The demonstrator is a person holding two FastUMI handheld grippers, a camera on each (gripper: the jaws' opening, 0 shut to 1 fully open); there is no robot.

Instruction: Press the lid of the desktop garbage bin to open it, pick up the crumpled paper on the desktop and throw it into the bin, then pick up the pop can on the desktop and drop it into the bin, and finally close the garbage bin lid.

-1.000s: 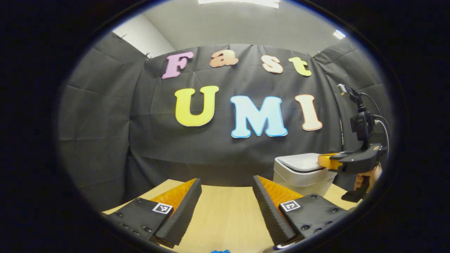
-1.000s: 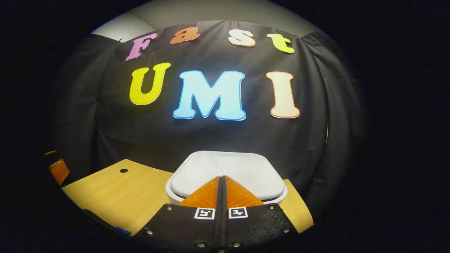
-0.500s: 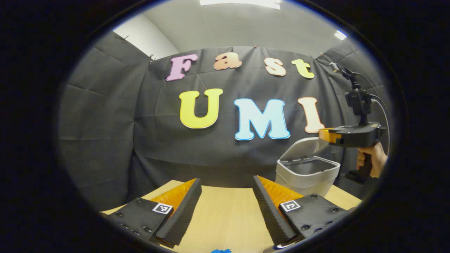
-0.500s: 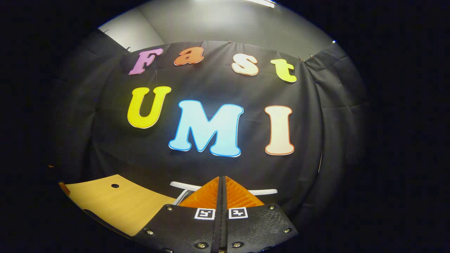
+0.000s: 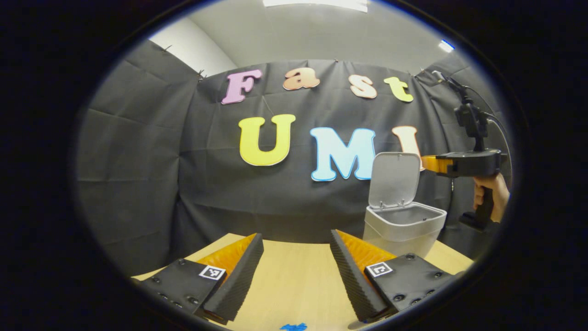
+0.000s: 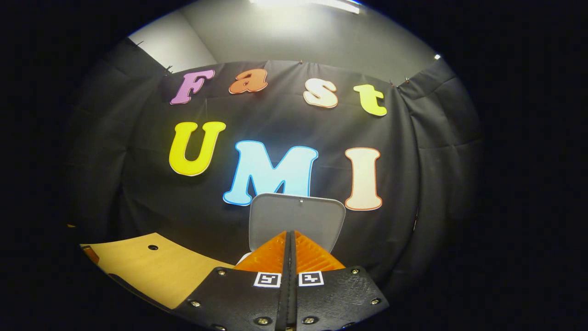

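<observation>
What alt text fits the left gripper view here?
A desktop bin stands on the wooden table with its lid raised upright. The right claw, held by a hand, hovers beside the lid; the left claw is open.

1. Light comes from above: a ceiling panel (image 5: 315, 3) glows along the top of the left gripper view, and a second small lamp (image 5: 443, 45) sits at upper right.
2. The ceiling light (image 6: 305, 4) glares in the right gripper view too, washing the grey wall below it.
3. The black cloth (image 6: 138, 184) swallows light; its folds read dim.
4. The wooden tabletop (image 5: 294, 280) is evenly lit, with soft shadows.
5. Both views are sharp centrally, bending strongly toward the edges.
</observation>
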